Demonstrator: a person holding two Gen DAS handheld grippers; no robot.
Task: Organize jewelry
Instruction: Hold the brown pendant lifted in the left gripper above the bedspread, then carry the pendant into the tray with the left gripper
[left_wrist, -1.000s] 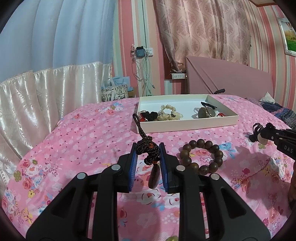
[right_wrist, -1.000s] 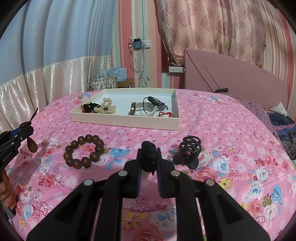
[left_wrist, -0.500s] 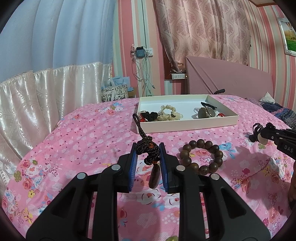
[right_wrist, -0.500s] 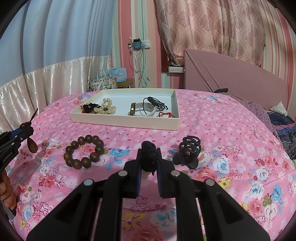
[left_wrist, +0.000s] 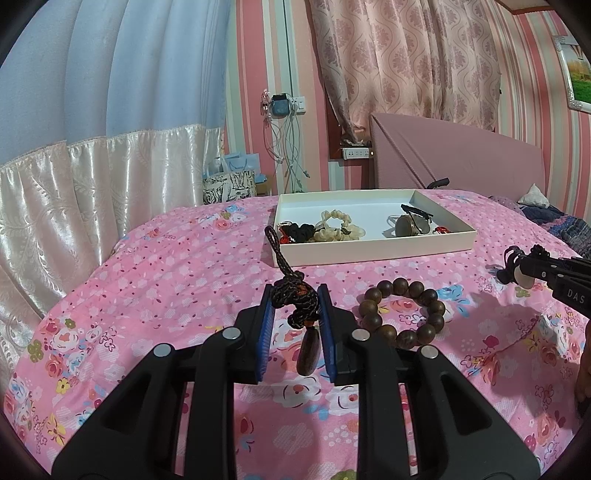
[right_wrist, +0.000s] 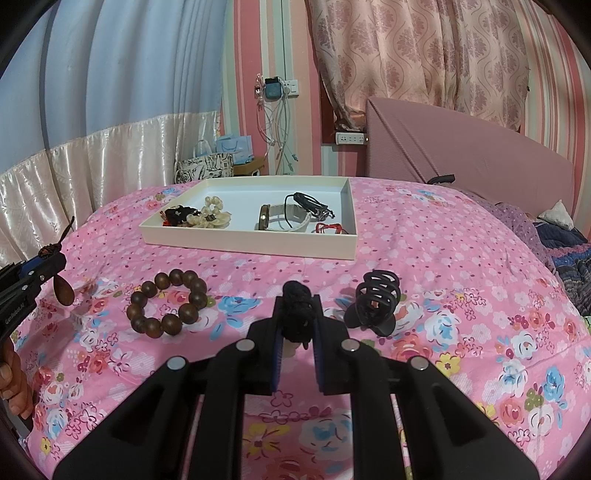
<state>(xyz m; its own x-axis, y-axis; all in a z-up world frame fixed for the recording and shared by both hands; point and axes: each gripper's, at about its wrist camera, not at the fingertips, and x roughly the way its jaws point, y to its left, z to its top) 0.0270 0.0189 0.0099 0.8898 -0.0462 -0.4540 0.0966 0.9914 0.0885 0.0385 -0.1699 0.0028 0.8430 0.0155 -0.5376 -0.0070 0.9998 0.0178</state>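
Note:
My left gripper (left_wrist: 295, 295) is shut on a dark braided cord pendant (left_wrist: 297, 299), its brown teardrop stone hanging between the fingers above the pink floral bedspread. The right gripper (right_wrist: 297, 306) is shut on a black knotted cord piece (right_wrist: 295, 314) with a pale stone seen from the left wrist view (left_wrist: 522, 280). A brown wooden bead bracelet (left_wrist: 404, 314) (right_wrist: 168, 308) lies on the bed between both grippers. Beyond it sits the white tray (left_wrist: 373, 251) (right_wrist: 251, 245), holding a cream bracelet, black cords, a watch and a red string.
A black claw hair clip (right_wrist: 375, 304) rests on the bedspread just right of my right gripper. A person's hand (right_wrist: 13, 384) shows at the left edge. A pink headboard (right_wrist: 461, 166), curtains and a pillow lie behind the bed.

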